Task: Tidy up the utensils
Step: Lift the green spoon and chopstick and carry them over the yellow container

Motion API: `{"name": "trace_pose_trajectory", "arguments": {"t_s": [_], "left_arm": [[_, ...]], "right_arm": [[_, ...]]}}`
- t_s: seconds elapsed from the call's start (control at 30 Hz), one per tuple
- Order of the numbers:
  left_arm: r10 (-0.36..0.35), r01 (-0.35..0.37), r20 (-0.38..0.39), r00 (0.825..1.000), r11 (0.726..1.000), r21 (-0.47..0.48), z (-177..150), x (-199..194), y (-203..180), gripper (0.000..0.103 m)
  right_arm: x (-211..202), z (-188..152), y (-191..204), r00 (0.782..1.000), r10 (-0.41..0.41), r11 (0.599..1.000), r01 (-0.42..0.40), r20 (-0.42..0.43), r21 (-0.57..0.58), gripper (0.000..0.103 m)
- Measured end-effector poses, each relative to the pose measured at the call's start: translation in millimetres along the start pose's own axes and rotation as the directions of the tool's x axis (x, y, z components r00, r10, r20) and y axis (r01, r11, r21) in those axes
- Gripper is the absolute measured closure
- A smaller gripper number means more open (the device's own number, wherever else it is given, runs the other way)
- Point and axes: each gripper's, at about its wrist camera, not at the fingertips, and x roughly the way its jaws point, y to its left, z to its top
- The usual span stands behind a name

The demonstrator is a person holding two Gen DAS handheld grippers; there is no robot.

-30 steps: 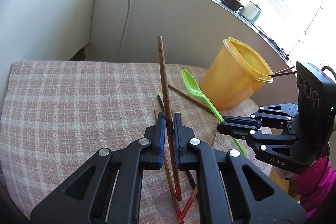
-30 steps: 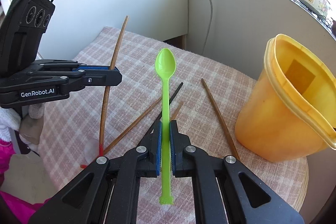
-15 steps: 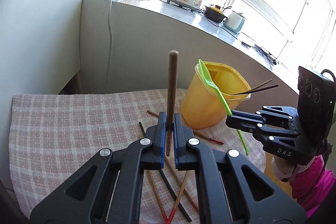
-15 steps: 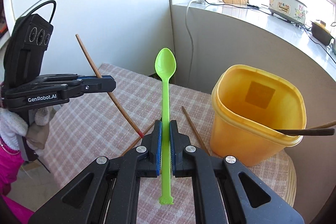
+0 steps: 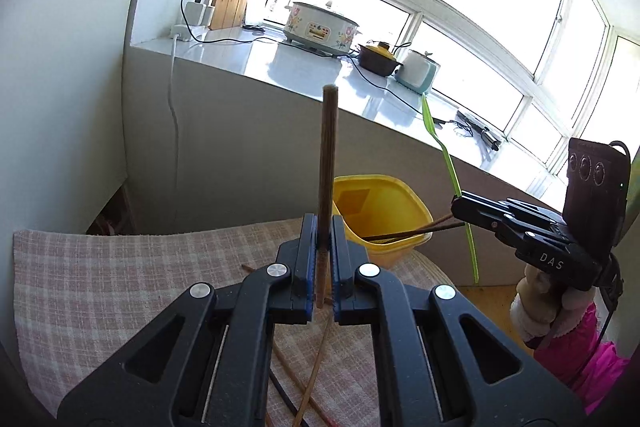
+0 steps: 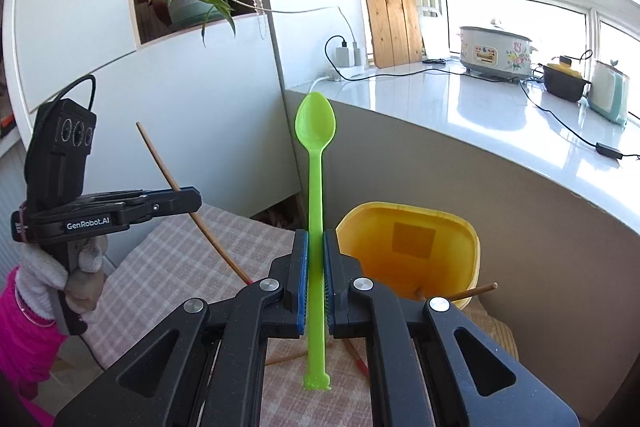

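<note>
Tongs [image 6: 315, 259] around slim glossy spoon [image 6: 316, 163]

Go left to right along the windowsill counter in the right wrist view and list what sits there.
Wall chargers → wooden board → floral slow cooker → dark brown pot with yellow lid → white and teal appliance.

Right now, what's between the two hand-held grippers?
Nothing solid: only open air above the checked cloth separates the left hand-held gripper from the right, per the right wrist view.
</note>
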Motion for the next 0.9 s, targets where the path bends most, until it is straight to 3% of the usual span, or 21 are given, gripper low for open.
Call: {"name": "trace_pose_trajectory", "arguments": {"t_s": [0.6,0.9], "left_arm": [[-0.056,0.053,0.064,0.996,0.997,0.05,39.9,5.8,-39.4,0.099],[-0.062,0.059,0.055,0.997,0.997,0.042,47.8,20.8,-45.5,0.099]], "right_arm": [[-0.3,43.8,-45.3,0.991,-0.067,0.996,0.06,0.119,0.064,0.097],[32.1,37.4,-85.3,0.988,-0.121,0.988,0.11,0.097,0.107,0.097]]}}
